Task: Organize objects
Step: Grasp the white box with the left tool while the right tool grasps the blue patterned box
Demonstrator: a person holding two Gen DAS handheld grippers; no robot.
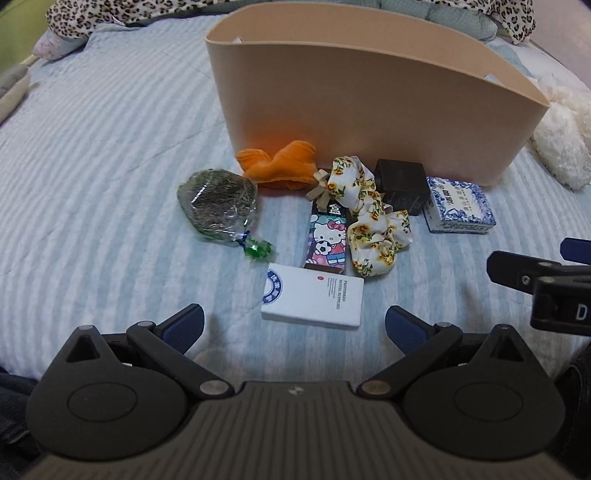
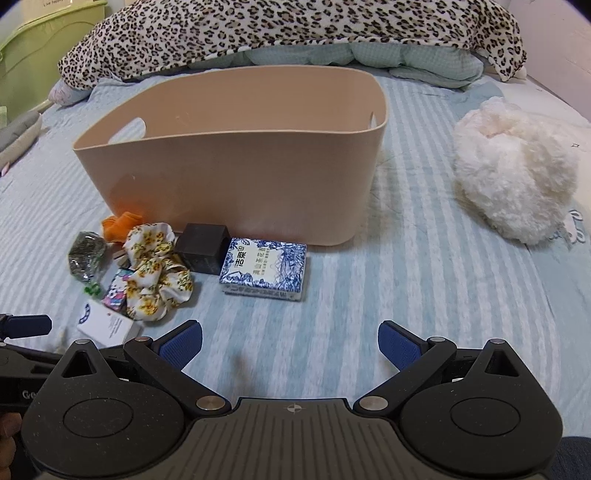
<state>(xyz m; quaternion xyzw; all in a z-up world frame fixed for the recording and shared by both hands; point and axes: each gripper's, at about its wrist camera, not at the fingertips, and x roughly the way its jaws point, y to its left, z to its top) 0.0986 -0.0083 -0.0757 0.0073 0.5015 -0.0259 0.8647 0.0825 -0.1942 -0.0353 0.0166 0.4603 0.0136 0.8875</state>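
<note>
A tan plastic bin (image 1: 354, 110) (image 2: 236, 177) stands on the striped bed. In front of it lie a white box (image 1: 314, 301) (image 2: 105, 326), a Hello Kitty box (image 1: 327, 242) (image 2: 116, 291), a floral scrunchie (image 1: 369, 218) (image 2: 155, 280), a black box (image 1: 402, 184) (image 2: 203, 249), a blue-and-white box (image 1: 460, 206) (image 2: 264, 269), an orange cloth (image 1: 280, 166) (image 2: 120, 225) and a clear bag of green material (image 1: 218, 201) (image 2: 85, 254). My left gripper (image 1: 294, 326) is open, just short of the white box. My right gripper (image 2: 290, 345) is open and empty, short of the blue-and-white box.
A white fluffy plush (image 2: 513, 173) lies right of the bin. A leopard-print blanket (image 2: 295, 33) and pale green pillows (image 2: 406, 59) lie behind the bin. A small wooden piece (image 1: 321, 188) sits by the scrunchie. The right gripper's body (image 1: 546, 284) shows at the left wrist view's right edge.
</note>
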